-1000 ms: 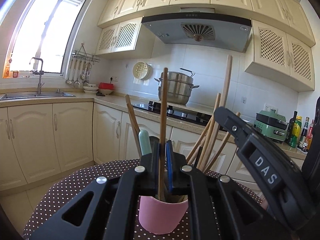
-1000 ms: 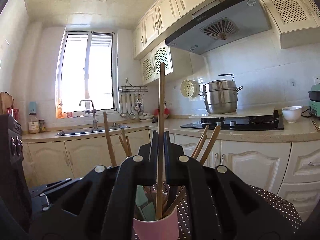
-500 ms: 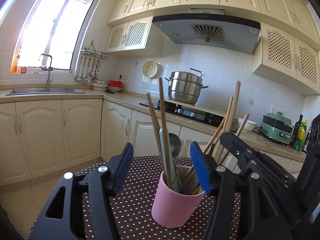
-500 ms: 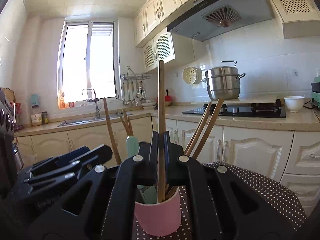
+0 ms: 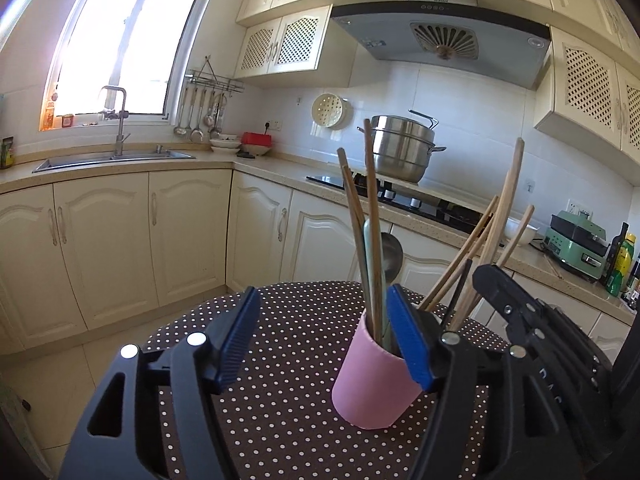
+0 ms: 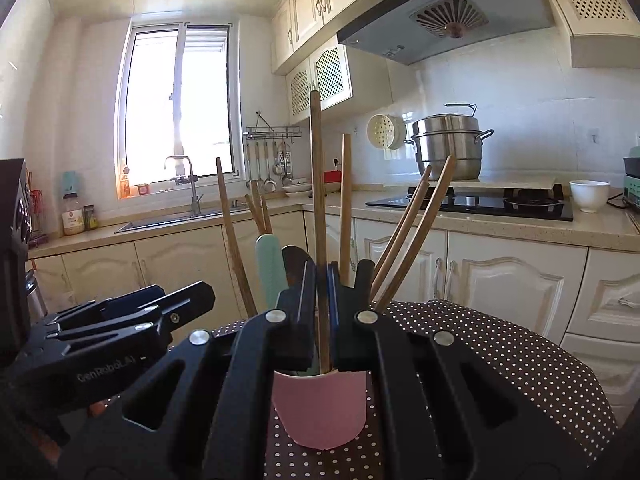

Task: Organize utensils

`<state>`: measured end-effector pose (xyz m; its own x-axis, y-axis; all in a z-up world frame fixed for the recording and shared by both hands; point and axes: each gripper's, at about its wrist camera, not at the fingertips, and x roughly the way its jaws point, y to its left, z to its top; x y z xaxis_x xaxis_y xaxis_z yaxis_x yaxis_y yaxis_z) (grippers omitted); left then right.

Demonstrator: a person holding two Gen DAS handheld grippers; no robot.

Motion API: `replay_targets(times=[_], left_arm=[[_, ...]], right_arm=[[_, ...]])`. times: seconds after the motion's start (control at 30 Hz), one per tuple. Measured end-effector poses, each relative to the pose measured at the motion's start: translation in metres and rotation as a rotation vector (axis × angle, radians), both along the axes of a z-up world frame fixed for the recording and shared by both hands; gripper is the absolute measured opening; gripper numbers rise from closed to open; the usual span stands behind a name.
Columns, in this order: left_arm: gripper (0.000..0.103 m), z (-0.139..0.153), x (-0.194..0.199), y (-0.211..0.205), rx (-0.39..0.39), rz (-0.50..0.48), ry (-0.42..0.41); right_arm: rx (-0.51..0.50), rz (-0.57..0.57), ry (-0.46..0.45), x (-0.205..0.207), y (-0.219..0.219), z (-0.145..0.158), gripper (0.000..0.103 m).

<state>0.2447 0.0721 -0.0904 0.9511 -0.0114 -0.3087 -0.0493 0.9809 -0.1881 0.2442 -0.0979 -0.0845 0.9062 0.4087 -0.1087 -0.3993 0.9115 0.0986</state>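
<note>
Where a wooden stick sat pinched a second ago, nothing now — left claw [image 5: 324,332] spread wide, blue pads well apart, backed off and shifted so that the pink cup [image 5: 370,384] sits just ahead of its right-hand pad instead of dead centre. Means one stick delivered: released stick [image 5: 372,208] stands upright in the cup, leaning with a second one beside it. By judgement, frees this claw for the next loose utensil, though none shows on the dotted tabletop [image 5: 280,360] ahead of it.

No such change on the other side. Right claw [image 6: 322,280] still pressed together on a tall stick [image 6: 316,180], held upright with its lower end dipping into the cup directly below and ahead of the pads. Looks ready for letting go; not yet done.

From the left wrist: the whole cup standing on the tabletop, a metal spoon [image 5: 392,252] behind the upright sticks, a fan of lighter sticks leaning away to the right, and the black body of the right claw just right of the cup — its pads and grip hidden there. From the right wrist: that grip plainly shown, plus a mint-green handle [image 6: 270,268] left of the pads and the left claw lying low to the left, too edge-on to tell its opening. Cup here mostly covered by the claw's own frame; only its lower front visible.
</note>
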Motion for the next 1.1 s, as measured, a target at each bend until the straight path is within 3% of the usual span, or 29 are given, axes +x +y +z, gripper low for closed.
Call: replay_targets(times=[0.17,0.2,0.23,0.27,0.53,0.8,1.1], left_arm=[[0.071,0.008,-0.011,0.001,-0.002,0.015,-0.006],[0.071,0.008,-0.013,0.0,-0.001,0.016,-0.007],[0.072,0.009,-0.015,0.0,0.001,0.017,-0.005],[0.073,0.01,-0.016,0.0,0.003,0.022,0.0],[0.076,0.022,-0.039,-0.008,0.036,0.033,-0.005],[0.082,0.039,-0.076,-0.025,0.078,0.032,-0.025],[0.087,0.058,-0.121,-0.051,0.138,0.004,-0.045]], right_arm=[[0.009,-0.022,0.008,-0.011,-0.004,0.001,0.011],[0.012,-0.025,0.011,-0.012,-0.005,0.002,0.022],[0.018,-0.028,0.009,-0.015,-0.007,0.003,0.041],[0.023,-0.03,0.002,-0.018,-0.008,0.003,0.05],[0.021,-0.064,0.002,-0.043,-0.022,0.012,0.06],[0.059,-0.118,0.058,-0.073,-0.05,0.025,0.067],[0.025,-0.193,0.066,-0.129,-0.067,0.042,0.081]])
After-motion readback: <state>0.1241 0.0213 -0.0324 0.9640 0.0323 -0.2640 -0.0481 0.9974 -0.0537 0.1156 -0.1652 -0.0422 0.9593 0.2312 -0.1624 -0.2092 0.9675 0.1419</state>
